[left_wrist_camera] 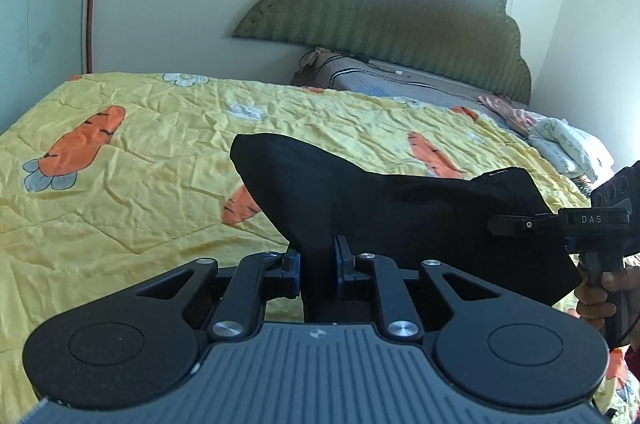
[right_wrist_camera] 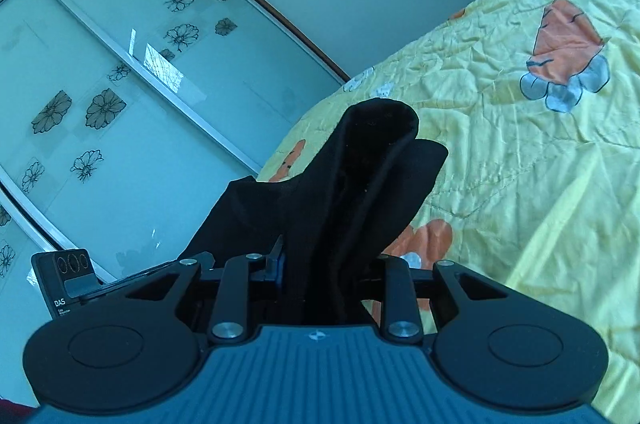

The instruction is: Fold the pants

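Black pants [left_wrist_camera: 360, 200] hang lifted above a yellow carrot-print bedspread [left_wrist_camera: 140, 184]. My left gripper [left_wrist_camera: 318, 260] is shut on a bunched edge of the cloth, which rises between its blue pads. From the right of the left wrist view, my right gripper [left_wrist_camera: 500, 224] reaches in and clamps the other end of the pants. In the right wrist view the pants [right_wrist_camera: 360, 184] stand up in thick folds between the jaws of my right gripper [right_wrist_camera: 328, 268], which is shut on them. The left gripper's body [right_wrist_camera: 68, 276] shows at the lower left there.
A green padded headboard [left_wrist_camera: 400, 24] and a grey pillow [left_wrist_camera: 380, 80] stand at the bed's far end. Folded pale clothes [left_wrist_camera: 560, 144] lie at the right edge. A sliding wardrobe with flower-print glass doors [right_wrist_camera: 120, 84] lines the wall. A hand [left_wrist_camera: 600, 300] holds the right gripper's handle.
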Tool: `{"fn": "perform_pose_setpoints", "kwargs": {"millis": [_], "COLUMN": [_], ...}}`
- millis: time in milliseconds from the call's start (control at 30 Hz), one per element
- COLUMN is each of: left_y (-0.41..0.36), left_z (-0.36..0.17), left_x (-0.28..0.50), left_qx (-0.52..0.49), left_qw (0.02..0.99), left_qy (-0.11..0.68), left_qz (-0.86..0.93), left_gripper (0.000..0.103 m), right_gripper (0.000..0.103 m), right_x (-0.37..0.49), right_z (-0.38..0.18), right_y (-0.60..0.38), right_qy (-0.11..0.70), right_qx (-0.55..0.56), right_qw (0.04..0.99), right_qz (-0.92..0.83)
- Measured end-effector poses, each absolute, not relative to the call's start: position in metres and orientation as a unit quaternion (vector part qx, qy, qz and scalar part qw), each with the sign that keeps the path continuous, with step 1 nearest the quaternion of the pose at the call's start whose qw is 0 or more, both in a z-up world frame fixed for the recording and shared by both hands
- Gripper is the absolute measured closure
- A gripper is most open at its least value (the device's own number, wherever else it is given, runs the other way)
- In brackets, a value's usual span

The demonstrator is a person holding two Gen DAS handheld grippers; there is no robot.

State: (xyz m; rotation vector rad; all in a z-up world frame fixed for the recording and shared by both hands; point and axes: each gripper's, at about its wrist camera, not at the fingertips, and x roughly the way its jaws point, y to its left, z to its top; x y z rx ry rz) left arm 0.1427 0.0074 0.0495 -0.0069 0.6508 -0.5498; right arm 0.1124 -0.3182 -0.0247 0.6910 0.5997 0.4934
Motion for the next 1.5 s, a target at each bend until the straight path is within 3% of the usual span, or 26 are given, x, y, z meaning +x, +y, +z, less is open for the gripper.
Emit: {"fn": "perform_pose_setpoints", "kwargs": {"millis": [133,200,300,333,500,633,800,833,867,933,1033,1133,1267,1333,1400,1500], "left_y": [0.008,0.009,0.012,0.015,0.03,0.036,0.033,0.036,0.04,0.045,0.042,0.03,0.011,0.004,0.0,-0.002], "left_z": [0.021,0.008,0.001,0.003,0.014,0.01,-0.01,-0.007,-0.001,0.013,0.028,0.033,0.029,0.024,0.02,0.015], "left_x": [0.165,0.17,0.171,0.17,0.144,0.129,0.131,0.13,0.126,0.114,0.088,0.065,0.039,0.031,0.025,0.019], "left_qx": [0.009,0.017,0.015,0.012,0.021,0.004,-0.001,-0.017,-0.032,-0.037,-0.024,-0.016,0.027,0.05,0.056,0.054], "left_qw": [0.903,0.899,0.896,0.897,0.915,0.906,0.898,0.895,0.893,0.897,0.907,0.909,0.914,0.913,0.909,0.904], "left_qy": [0.355,0.364,0.374,0.375,0.36,0.385,0.416,0.423,0.427,0.418,0.4,0.395,0.383,0.382,0.39,0.401], "left_qz": [-0.243,-0.242,-0.239,-0.232,-0.181,-0.177,-0.145,-0.141,-0.141,-0.137,-0.132,-0.13,-0.13,-0.131,-0.134,-0.136], "left_gripper": [0.085,0.084,0.083,0.068,0.045,0.044,0.04,0.043,0.052,0.056,0.052,0.039,0.026,0.025,0.024,0.023], "right_gripper": [0.072,0.057,0.05,0.047,0.041,0.042,0.044,0.044,0.043,0.042,0.037,0.034,0.023,0.02,0.003,0.0], "right_x": [0.138,0.14,0.133,0.127,0.069,0.043,0.06,0.057,0.052,0.036,0.007,-0.015,-0.036,-0.046,-0.053,-0.065], "right_z": [-0.048,-0.053,-0.05,-0.046,-0.008,-0.001,-0.03,-0.029,-0.024,-0.011,0.002,0.006,0.006,0.009,0.012,0.014], "right_y": [-0.305,-0.301,-0.299,-0.3,-0.284,-0.249,-0.224,-0.224,-0.223,-0.222,-0.211,-0.196,-0.184,-0.179,-0.175,-0.17], "right_qy": [0.329,0.345,0.352,0.352,0.273,0.248,0.315,0.313,0.311,0.294,0.271,0.271,0.282,0.284,0.301,0.309], "right_qx": [0.308,0.296,0.274,0.264,0.148,0.102,0.044,0.045,0.051,0.069,0.082,0.091,0.105,0.11,0.113,0.137], "right_qw": [0.871,0.875,0.883,0.889,0.951,0.958,0.945,0.947,0.948,0.952,0.957,0.956,0.952,0.952,0.947,0.941], "right_qz": [0.196,0.166,0.143,0.131,0.005,0.102,0.072,0.056,0.042,0.05,0.067,0.071,0.054,0.037,0.014,-0.011]}}
